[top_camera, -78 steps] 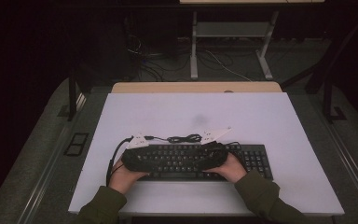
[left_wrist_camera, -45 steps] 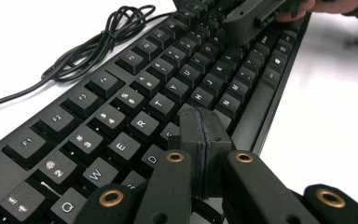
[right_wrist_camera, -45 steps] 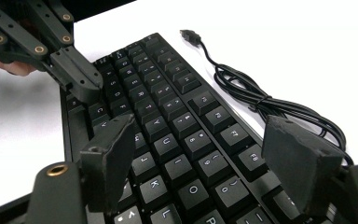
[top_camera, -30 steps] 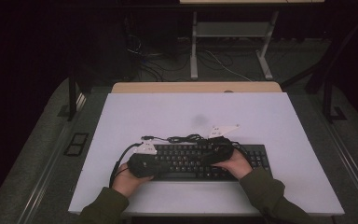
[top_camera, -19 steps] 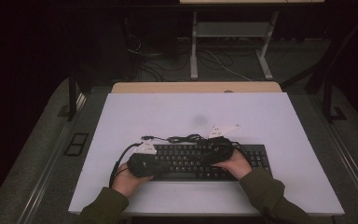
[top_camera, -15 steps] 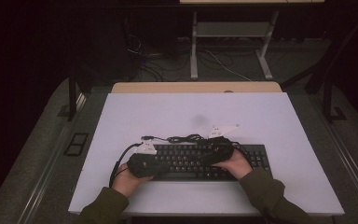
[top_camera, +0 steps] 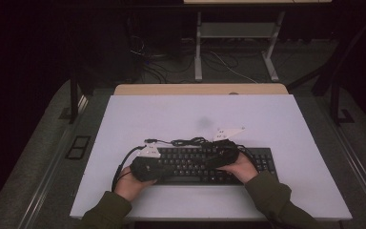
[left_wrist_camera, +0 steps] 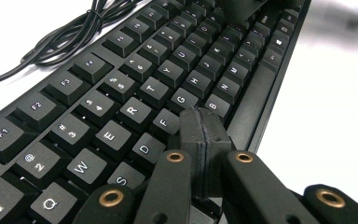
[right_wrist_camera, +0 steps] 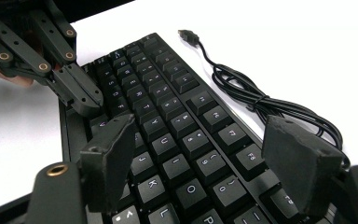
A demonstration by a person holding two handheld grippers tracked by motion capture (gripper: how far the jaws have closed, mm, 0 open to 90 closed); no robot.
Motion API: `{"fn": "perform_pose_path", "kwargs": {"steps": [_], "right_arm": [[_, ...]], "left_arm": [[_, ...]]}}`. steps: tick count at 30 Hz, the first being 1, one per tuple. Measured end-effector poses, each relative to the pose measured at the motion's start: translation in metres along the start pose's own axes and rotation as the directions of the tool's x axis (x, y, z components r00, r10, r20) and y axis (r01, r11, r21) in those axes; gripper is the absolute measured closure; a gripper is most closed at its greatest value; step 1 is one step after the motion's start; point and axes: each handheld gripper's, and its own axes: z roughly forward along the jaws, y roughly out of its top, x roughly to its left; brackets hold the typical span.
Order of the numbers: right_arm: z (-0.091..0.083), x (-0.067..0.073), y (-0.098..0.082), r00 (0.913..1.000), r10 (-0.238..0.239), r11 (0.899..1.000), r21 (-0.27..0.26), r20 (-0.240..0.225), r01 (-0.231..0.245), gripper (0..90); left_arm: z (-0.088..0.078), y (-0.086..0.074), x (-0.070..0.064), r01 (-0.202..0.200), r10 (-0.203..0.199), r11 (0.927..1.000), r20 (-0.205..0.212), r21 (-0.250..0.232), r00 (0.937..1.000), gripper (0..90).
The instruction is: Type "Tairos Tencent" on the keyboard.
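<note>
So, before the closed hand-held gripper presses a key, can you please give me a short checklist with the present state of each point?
1. Left hand-held gripper jaws shut, forming one tip: ok.
2. That tip stands over the keyboard near the F and G keys; whether it touches a key: cannot tell.
3. Right hand-held gripper jaws open and holding nothing, above the keys: ok.
4. Cable lies coiled on the table beside the keyboard, off the keys: ok.
5. USB plug lies free on the table, connected to nothing: not ok if typing must register.
6. Keyboard lies flat on the table: ok.
</note>
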Motion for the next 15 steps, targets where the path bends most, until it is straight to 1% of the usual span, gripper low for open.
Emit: {"fn": "perform_pose_path", "kwargs": {"steps": [12, 13, 14, 15], "right_arm": [[0.0003, 0.0004, -0.0001, 1.0000, 0.000, 1.000, 0.002, 0.000, 0.000, 25.4], [0.0003, 0.0003, -0.0001, 1.0000, -0.001, 1.000, 0.001, -0.001, 0.001, 25.4], [0.0002, 0.0003, -0.0001, 1.0000, -0.001, 1.000, 0.002, -0.001, 0.001, 25.4], [0.0003, 0.0003, -0.0001, 1.0000, -0.001, 1.000, 0.001, 0.000, 0.001, 25.4]], "left_arm": [[-0.0033, 0.0042, 0.0030, -0.003, 0.003, 0.9998, -0.030, -0.018, 0.9996, 88.9], [-0.0036, 0.0046, 0.0034, -0.001, 0.000, 0.9999, -0.034, -0.017, 0.9994, 88.9], [-0.0033, 0.0048, 0.0036, 0.008, -0.009, 0.9996, -0.036, -0.025, 0.9993, 88.9], [-0.0041, 0.0053, 0.0053, -0.001, 0.001, 0.9998, -0.039, -0.020, 0.9992, 88.9]]}}
